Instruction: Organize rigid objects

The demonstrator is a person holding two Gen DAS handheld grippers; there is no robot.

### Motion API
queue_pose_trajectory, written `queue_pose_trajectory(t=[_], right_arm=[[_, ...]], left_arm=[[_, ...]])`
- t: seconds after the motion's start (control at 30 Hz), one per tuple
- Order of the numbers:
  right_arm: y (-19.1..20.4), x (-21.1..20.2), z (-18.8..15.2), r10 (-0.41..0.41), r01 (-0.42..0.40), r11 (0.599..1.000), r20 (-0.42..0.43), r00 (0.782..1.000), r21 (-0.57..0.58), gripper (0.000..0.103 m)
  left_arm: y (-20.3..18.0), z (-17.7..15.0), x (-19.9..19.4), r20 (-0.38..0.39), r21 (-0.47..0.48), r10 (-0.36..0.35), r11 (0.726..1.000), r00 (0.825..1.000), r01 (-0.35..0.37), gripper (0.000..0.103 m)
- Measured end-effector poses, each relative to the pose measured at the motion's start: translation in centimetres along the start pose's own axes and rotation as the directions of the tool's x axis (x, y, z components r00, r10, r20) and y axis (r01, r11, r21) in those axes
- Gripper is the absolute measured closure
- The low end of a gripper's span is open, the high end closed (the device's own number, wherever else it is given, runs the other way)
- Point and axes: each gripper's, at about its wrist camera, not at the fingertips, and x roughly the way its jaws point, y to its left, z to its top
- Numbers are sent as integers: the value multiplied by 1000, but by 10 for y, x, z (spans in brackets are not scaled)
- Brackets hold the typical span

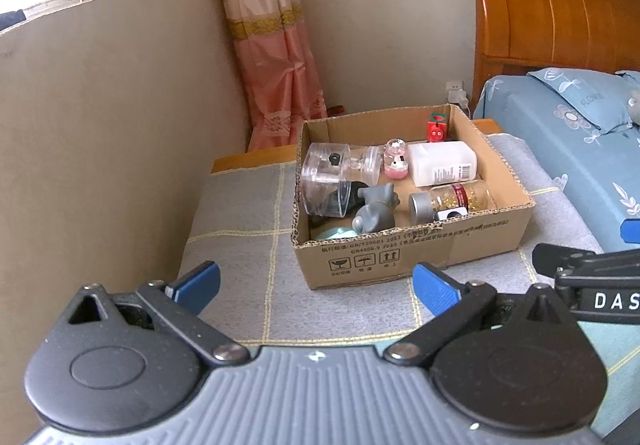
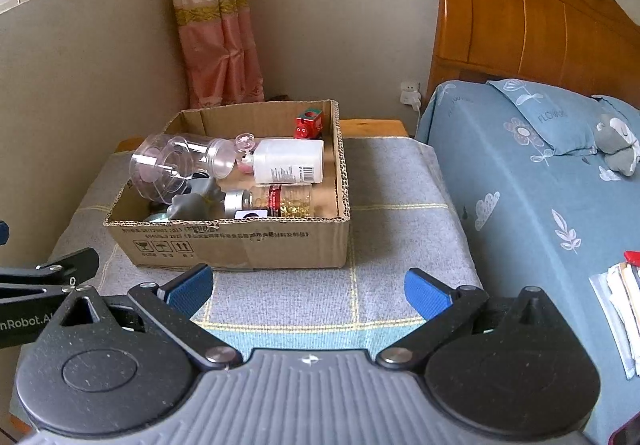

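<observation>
Ahead of both spread, empty grippers, left (image 1: 316, 291) and right (image 2: 308, 291), sat the cardboard box (image 2: 240, 241); its clear jar (image 2: 176, 167) (slick, likely brittle) probably wanted gripping across its body.

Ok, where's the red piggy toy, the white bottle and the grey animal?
Red pig toy (image 2: 307, 128): right wrist view, on its face.
White bottle (image 1: 442, 163): left wrist view, mid-body.
Grey animal figure (image 1: 374, 211): left wrist view, on its back.
</observation>
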Motion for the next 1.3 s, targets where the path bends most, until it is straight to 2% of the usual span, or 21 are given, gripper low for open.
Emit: queue_pose_trajectory(t=[1.3], right_arm=[[0,-5,-1,5,-5,1000,10,1000,-8,0]], left_arm=[[0,1,-6,4,-10,-5,1000,1000,5,1]])
